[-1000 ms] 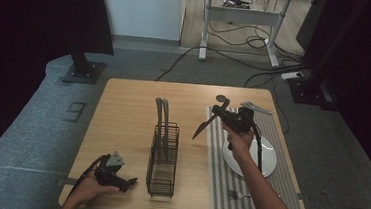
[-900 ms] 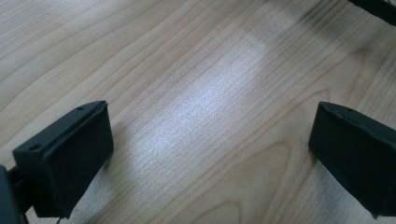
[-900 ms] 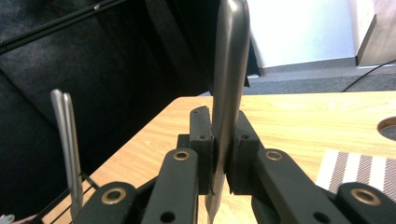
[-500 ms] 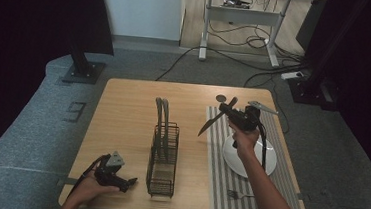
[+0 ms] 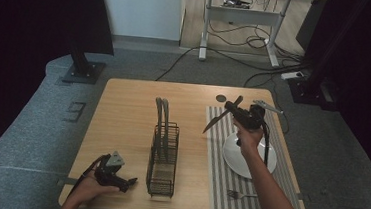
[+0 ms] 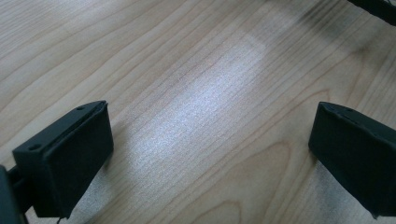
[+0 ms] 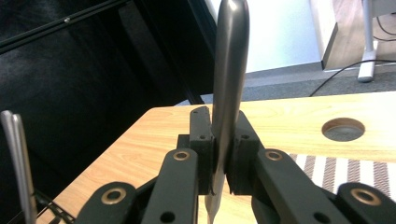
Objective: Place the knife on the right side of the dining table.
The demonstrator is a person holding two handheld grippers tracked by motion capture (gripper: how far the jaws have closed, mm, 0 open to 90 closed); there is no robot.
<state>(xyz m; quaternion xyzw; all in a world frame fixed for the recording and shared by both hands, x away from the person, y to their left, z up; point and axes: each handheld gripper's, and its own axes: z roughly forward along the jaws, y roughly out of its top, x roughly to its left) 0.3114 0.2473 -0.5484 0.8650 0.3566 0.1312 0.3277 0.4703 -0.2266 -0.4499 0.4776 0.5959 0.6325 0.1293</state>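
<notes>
The knife (image 7: 229, 84) is pinched thinly between the right claw's (image 5: 247, 114) jaws, which are closed on its flat sides partway along its length, so most of it stands free beyond the pads. In the high view the knife (image 5: 218, 120) slants from the claw toward 8 o'clock, tip low, held in the air over the striped mat (image 5: 219, 157) at the table's (image 5: 128, 105) right half. The likely trouble, as I judge it, is the knife pivoting or slipping in that narrow grip: smooth metal, a small contact patch and a long free end mean any quick wrist turn or a knock against the rack (image 5: 162, 158) could swing it loose. A drop here would land on the mat or the plate (image 5: 234, 156), which lies just at 6 o'clock of the claw. A fork (image 5: 239, 194) rests on the mat further toward 6 o'clock. The rack, with two handles standing in it, sits at 9 o'clock of the knife, near but apart. The left claw (image 6: 210, 140) rests open and empty, low over bare wood at the table's 7 o'clock corner.
</notes>
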